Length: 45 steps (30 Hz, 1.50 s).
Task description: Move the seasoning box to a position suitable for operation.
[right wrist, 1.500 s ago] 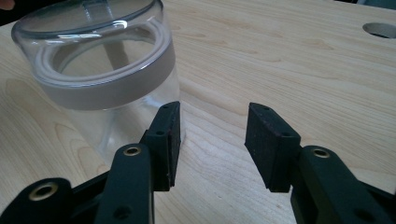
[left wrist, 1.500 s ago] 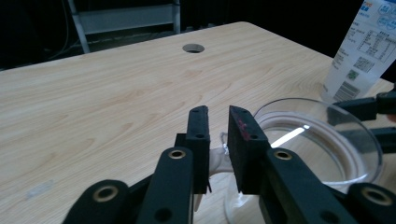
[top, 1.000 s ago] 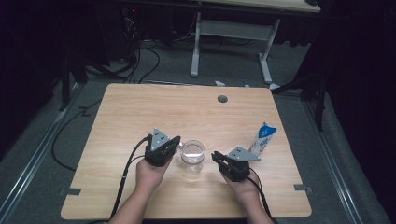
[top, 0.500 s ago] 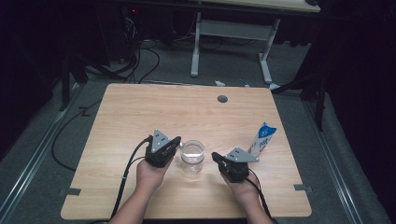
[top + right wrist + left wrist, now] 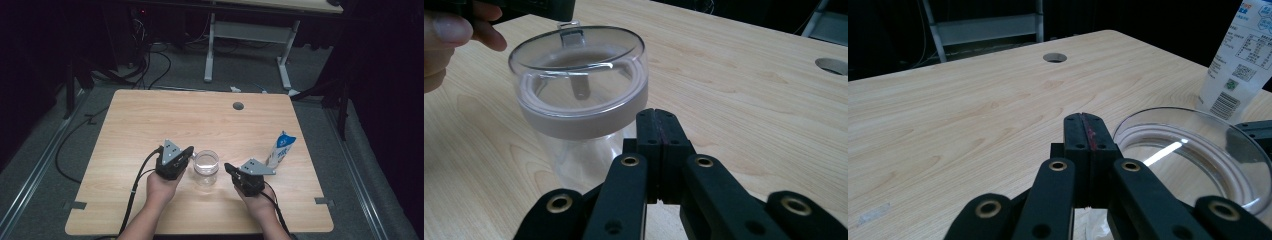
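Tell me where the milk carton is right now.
In the high view, the milk carton stands upright near the table's right edge, just beyond the right gripper.

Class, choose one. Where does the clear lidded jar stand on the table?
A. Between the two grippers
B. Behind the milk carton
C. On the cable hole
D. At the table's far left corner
A: in the high view the clear jar stands between the left gripper and the right gripper.

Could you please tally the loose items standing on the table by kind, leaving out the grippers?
Clear jar with lid: 1
Milk carton: 1
Total: 2
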Tool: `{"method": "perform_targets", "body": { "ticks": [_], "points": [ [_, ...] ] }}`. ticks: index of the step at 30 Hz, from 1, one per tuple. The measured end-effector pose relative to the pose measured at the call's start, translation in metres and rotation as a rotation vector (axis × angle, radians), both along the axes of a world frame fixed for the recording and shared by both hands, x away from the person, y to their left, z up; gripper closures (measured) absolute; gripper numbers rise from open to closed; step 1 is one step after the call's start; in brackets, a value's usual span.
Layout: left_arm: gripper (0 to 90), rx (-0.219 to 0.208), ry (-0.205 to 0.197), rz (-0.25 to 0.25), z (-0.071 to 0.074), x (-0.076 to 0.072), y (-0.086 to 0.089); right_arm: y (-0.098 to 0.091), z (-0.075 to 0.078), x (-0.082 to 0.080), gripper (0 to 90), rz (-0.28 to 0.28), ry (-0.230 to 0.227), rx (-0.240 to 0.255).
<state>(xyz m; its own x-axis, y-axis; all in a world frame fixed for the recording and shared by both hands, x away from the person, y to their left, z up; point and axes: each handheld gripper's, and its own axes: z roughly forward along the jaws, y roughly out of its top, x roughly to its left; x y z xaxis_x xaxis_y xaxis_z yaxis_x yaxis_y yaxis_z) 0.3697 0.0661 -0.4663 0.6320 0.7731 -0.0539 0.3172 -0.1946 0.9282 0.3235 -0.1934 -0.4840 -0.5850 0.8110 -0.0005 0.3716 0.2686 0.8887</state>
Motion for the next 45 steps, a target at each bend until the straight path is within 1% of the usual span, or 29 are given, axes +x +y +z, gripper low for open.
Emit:
{"method": "perform_targets", "body": {
  "ticks": [6,21,22,24,26,34,40,45],
  "points": [
    [90.0,-0.002,0.004,0.008,0.0003,0.0002,0.0003,0.0021,0.0018,-0.0012,89.7,0.007,-0.007,-0.001],
    [90.0,-0.005,0.006,0.008,-0.0001,0.0007,0.0006,0.0055,0.0026,-0.0012,89.7,0.021,-0.012,0.000],
    [90.0,-0.010,0.010,0.003,-0.0003,0.0008,0.0004,0.0059,0.0028,-0.0011,89.7,0.022,-0.012,0.002],
    [90.0,-0.006,0.007,0.009,-0.0001,0.0006,0.0008,0.0066,0.0030,-0.0009,89.7,0.025,-0.013,0.000],
    [90.0,-0.012,0.010,0.006,-0.0005,0.0005,0.0004,0.0073,0.0031,-0.0005,89.7,0.030,-0.016,-0.002],
    [90.0,-0.016,0.011,0.007,-0.0013,0.0008,0.0008,0.0077,0.0043,0.0004,89.7,0.025,-0.019,0.000],
    [90.0,-0.016,0.013,0.006,-0.0015,0.0012,0.0010,0.0094,0.0037,0.0004,89.7,0.031,-0.021,-0.008],
    [90.0,-0.022,0.016,0.006,-0.0017,0.0016,0.0011,0.0096,0.0052,-0.0006,89.7,0.035,-0.030,-0.003]
  ]
}}
